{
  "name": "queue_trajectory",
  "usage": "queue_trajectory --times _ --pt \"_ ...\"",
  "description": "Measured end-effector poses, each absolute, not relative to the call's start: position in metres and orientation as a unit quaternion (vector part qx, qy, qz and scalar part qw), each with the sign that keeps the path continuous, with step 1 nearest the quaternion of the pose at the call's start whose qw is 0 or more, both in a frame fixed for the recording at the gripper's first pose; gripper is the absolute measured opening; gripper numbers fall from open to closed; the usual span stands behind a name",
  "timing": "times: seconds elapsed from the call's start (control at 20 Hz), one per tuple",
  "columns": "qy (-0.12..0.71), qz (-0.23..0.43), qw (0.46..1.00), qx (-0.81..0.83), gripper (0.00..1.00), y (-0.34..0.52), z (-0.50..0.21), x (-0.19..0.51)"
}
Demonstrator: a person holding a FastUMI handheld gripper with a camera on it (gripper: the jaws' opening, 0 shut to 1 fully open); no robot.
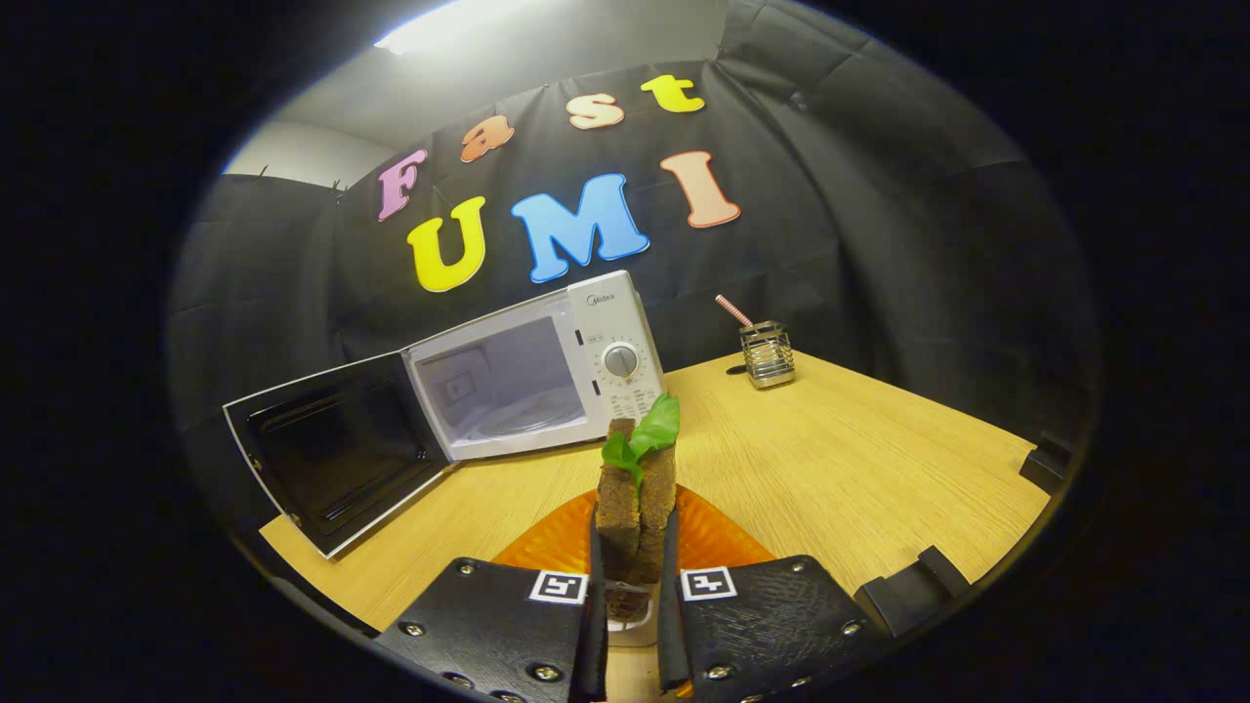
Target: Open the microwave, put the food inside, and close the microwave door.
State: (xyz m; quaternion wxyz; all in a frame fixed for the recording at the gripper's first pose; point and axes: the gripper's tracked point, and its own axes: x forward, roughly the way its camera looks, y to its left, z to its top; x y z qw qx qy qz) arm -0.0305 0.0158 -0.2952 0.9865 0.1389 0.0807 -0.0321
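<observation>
Fingers (633, 586) clenched on upright sandwich (637, 503), above orange plate (718, 542) on worktop (859, 459). Beyond, at 11 o'clock, microwave (547, 376), door (337, 449) swung wide. At 1 o'clock, wire holder (767, 354) with straw (732, 310).

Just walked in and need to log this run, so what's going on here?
A person's handheld gripper has its jaws shut on a sandwich, brown bread with a green leaf sticking out the top, held upright above an orange plate on the table. Beyond it the microwave stands with its door swung wide open. The sandwich is not inside yet. A wire holder sits farther back.
</observation>
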Motion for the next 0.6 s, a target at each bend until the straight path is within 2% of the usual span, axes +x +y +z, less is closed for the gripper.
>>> queue_trajectory --times 0.3,0.6 --pt "0.034 -0.014 0.992 0.119 0.2 0.034 -0.246 -0.032" --pt "0.021 0.041 0.988 0.15 0.2 0.077 -0.215 0.001"
